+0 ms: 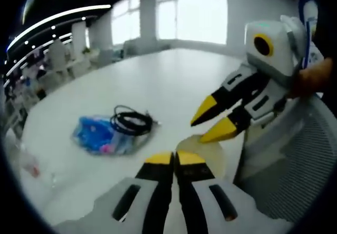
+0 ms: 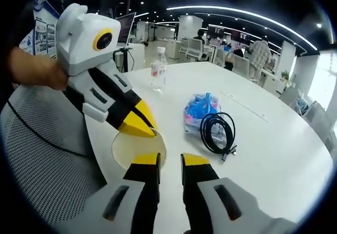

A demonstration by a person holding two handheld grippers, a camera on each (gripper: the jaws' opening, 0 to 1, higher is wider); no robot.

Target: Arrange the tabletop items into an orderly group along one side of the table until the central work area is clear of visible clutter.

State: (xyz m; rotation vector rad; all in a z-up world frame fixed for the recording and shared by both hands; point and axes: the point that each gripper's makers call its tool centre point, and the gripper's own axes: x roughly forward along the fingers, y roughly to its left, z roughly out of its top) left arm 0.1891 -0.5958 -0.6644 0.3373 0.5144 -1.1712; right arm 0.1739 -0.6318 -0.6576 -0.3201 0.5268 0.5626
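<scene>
A blue plastic packet [image 1: 97,135] lies on the white round table [image 1: 158,81], and a coiled black cable [image 1: 131,121] rests against it. A pale yellow disc [image 1: 206,151] lies flat near the table edge, just beyond my left gripper [image 1: 175,159], which is shut with nothing visible between its jaws. My right gripper [image 1: 210,122] hovers above the disc, open and empty. In the right gripper view, the right gripper [image 2: 169,160] stands open at the disc [image 2: 131,151]. The left gripper [image 2: 142,124] is shut, its tips at the disc's far rim. The packet [image 2: 200,109] and cable [image 2: 217,131] lie to the right.
A clear water bottle [image 2: 158,68] stands upright farther back on the table. A grey mesh chair [image 2: 42,155] sits against the table edge by the disc. A hand [image 2: 31,68] holds the left gripper. Desks, chairs and people fill the office beyond.
</scene>
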